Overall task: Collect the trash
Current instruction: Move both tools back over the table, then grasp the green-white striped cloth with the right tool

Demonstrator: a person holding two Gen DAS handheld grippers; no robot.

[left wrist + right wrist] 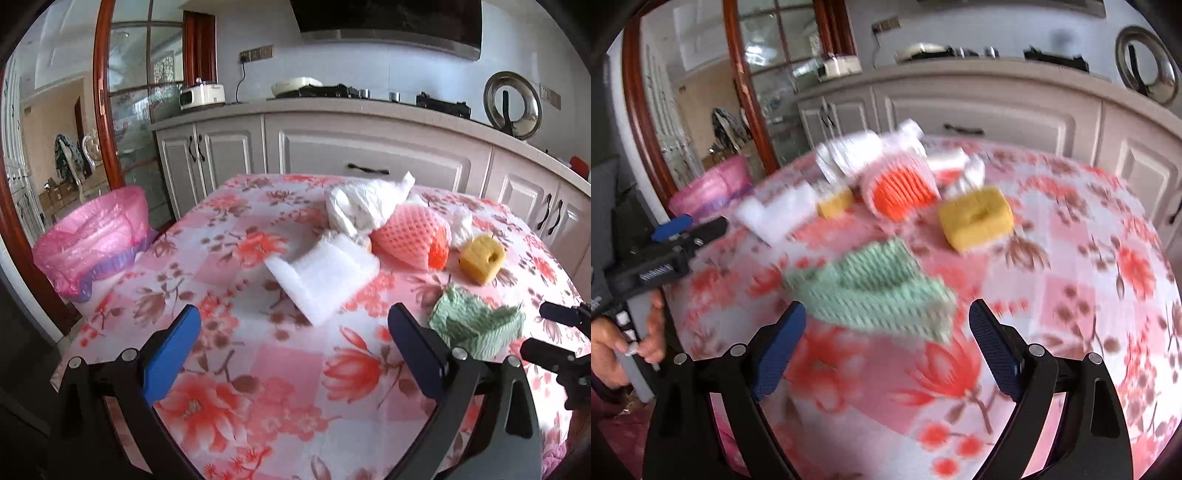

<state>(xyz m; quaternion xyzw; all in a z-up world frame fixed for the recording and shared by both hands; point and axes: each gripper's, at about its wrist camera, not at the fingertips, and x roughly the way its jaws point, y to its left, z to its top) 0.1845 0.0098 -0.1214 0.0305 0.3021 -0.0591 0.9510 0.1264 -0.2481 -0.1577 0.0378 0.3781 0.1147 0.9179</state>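
Trash lies on the floral table [258, 369]: a white foam sheet [325, 273], a white plastic bag [365, 206], a pink fruit net [406, 236], a yellow sponge [482, 256] and a green foam net [476, 328]. My left gripper [295, 332] is open and empty, just short of the foam sheet. My right gripper [886, 325] is open and empty, its fingers on either side of the near edge of the green net [875, 295]. The right wrist view is blurred; it shows the yellow sponge [975, 218], a second yellow piece [834, 203] and the pink net [901, 192].
A bin with a pink liner [96, 240] stands off the table's far left corner, also in the right wrist view [713, 188]. White kitchen cabinets [369, 155] with a stove run behind the table. The right gripper's tips [554, 332] show at the left view's right edge.
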